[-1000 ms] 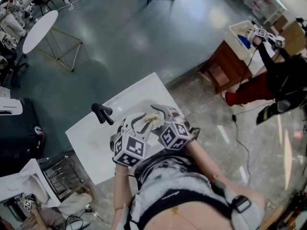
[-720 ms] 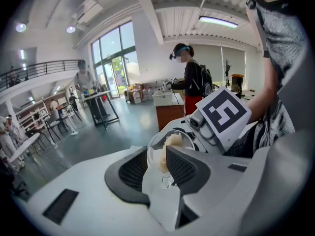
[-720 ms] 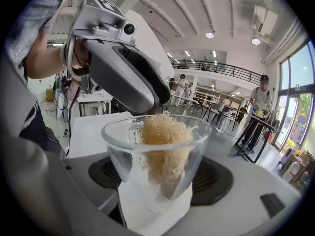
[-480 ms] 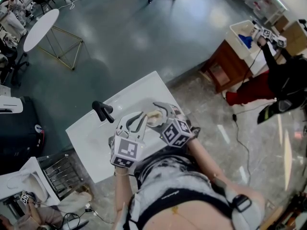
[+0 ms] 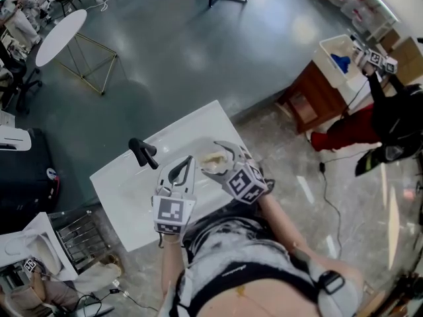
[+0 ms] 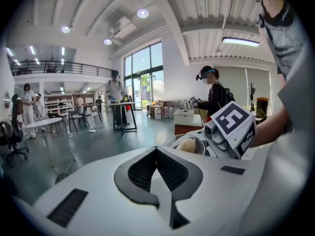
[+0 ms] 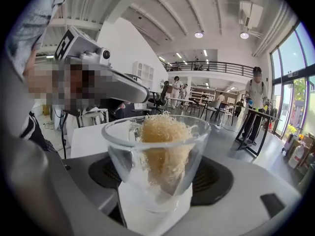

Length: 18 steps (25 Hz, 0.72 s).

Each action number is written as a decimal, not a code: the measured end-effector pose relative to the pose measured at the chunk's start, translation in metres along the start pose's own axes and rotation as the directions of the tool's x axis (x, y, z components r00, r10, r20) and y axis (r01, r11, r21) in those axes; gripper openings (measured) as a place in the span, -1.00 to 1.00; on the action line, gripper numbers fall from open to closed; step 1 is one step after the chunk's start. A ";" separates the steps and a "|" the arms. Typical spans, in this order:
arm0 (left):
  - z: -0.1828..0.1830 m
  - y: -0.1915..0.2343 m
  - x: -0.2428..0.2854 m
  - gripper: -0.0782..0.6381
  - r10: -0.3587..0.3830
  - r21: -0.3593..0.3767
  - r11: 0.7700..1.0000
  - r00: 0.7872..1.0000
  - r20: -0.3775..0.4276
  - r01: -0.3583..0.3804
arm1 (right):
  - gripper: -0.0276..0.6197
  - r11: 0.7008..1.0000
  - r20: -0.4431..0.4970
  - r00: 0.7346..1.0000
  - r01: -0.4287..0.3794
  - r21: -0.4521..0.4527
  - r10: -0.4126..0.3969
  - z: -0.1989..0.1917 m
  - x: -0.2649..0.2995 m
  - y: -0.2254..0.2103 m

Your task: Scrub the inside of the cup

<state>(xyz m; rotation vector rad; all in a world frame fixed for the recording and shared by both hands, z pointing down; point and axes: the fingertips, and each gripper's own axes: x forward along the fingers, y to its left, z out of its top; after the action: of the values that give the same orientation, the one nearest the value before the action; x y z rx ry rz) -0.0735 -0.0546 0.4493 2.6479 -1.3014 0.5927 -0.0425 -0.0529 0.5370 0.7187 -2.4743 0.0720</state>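
A clear glass cup (image 7: 156, 154) sits upright between the jaws of my right gripper (image 7: 157, 178), which is shut on it. A yellow fibrous scrubber (image 7: 160, 141) stands inside the cup, its top above the rim. In the head view the cup (image 5: 213, 157) is held over the white sink (image 5: 122, 187). My left gripper (image 5: 189, 159) is just left of the cup and apart from it. Its jaws have just been closing and now meet with nothing between them (image 6: 156, 150). From the left gripper view the cup (image 6: 183, 143) shows ahead to the right.
A black faucet (image 5: 143, 153) rises at the sink's far left. Beyond it are an open floor, a round white table (image 5: 59, 37) and a black case (image 5: 26, 177). Another person (image 5: 390, 111) works at a wooden stand at the right.
My left gripper has drawn back from the scrubber in the cup, moved left and rolled, and its jaws have gone from wide open to shut. The right gripper and cup have stayed put.
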 end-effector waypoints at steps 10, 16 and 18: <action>-0.014 0.003 0.007 -0.76 0.033 -0.061 0.998 0.999 0.020 -0.032 | 0.30 0.999 0.019 1.000 0.008 0.047 -0.009 0.004 0.007 -0.016; -0.028 0.004 0.014 -0.76 0.045 -0.071 0.996 0.999 -0.004 -0.045 | 0.30 0.997 0.029 0.999 0.021 0.068 -0.023 0.002 0.014 -0.029; -0.033 0.005 0.016 -0.76 0.040 -0.069 0.997 0.999 -0.018 -0.041 | 0.30 0.998 0.024 0.999 0.024 0.066 -0.026 0.001 0.018 -0.034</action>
<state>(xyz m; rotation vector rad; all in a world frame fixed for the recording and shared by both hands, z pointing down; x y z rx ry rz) -0.0776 -0.0600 0.4856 2.5613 -1.3481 0.5629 -0.0385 -0.0908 0.5428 0.7831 -2.4962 0.1365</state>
